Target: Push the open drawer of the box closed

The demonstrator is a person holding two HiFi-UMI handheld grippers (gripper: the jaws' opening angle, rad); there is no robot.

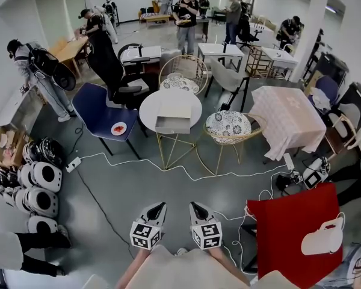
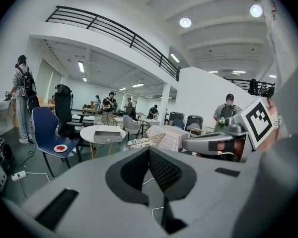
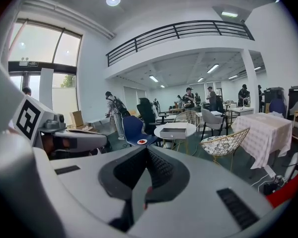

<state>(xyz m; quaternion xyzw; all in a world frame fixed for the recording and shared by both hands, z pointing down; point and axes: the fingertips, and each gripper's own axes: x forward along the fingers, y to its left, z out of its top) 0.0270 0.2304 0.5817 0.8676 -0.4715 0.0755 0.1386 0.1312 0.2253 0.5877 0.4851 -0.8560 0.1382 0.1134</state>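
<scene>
Left gripper (image 1: 160, 205): jaws together, empty. Box (image 1: 175, 108): rigid, flat-sided, pale grey, on the round white surface (image 1: 149, 112), well ahead. It is probably light and may slide. Press the protruding drawer (image 1: 172, 125) squarely at front centre. Right gripper (image 1: 194, 205): jaws together, empty.

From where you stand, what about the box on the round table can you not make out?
- Inside of the drawer: too small in the head view; both gripper views show only its front.
- Back of the box: turned away from every view.
- How far the drawer is out: too far away in all three views.
</scene>
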